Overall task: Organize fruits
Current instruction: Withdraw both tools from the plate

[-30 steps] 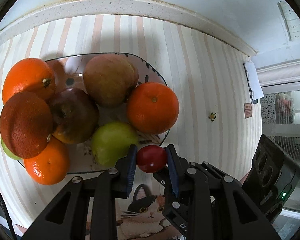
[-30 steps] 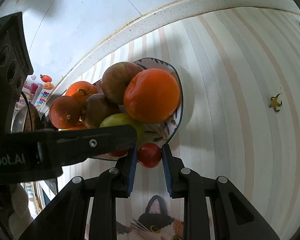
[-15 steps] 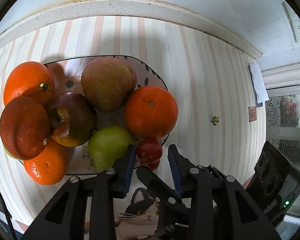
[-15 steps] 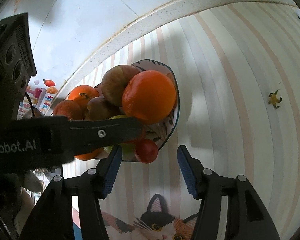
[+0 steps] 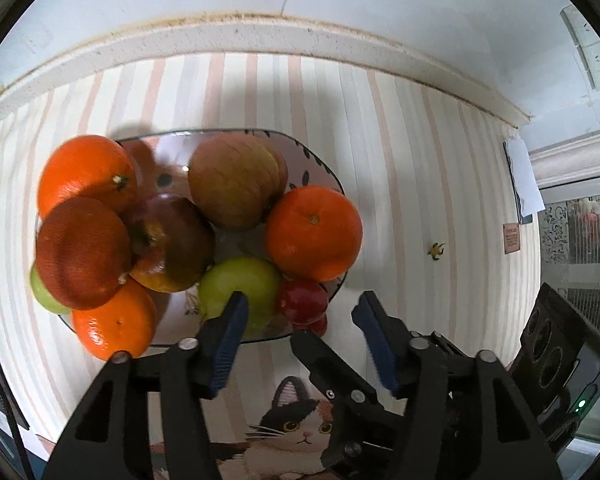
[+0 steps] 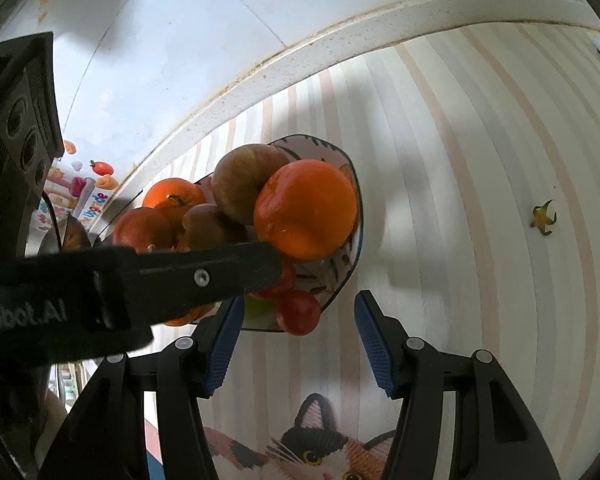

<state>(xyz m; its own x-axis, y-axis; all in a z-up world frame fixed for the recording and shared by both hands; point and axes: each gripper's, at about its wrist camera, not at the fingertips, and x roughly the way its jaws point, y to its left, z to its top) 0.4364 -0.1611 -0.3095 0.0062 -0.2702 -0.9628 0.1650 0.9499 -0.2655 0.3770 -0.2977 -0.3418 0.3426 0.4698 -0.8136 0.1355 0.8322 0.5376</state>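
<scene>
The left gripper [image 5: 300,312] is hanging over the near right corner of the fruit plate [image 5: 320,160], and its jaws are opening, the blue pads standing clear on either side of a small red fruit [image 5: 303,300] that is sitting just inside the plate's rim. Nothing is pressing on that fruit. A second small red fruit [image 5: 319,325] is peeking out right below it, at the rim.

The right gripper [image 6: 298,314] is hovering with its jaws spread, and a small red fruit [image 6: 298,312] is lying between them untouched, at the plate's [image 6: 346,264] near edge. The left gripper's finger is crossing that view from the left, hiding part of the pile.

Behind the small fruits, a green apple [image 5: 240,290] is resting beside a bright orange [image 5: 314,234]. Farther back a russet apple [image 5: 238,182] is lying against a dark red apple [image 5: 168,242]. Three more oranges are crowding the left side, one far [image 5: 86,178], one darker in the middle [image 5: 82,252], one near [image 5: 116,322].

The plate is standing on a striped tablecloth [image 5: 400,160] with a calico cat picture [image 5: 300,432] at its near edge. A small yellow-green fruit stem [image 5: 436,249] is lying well apart to the right.
</scene>
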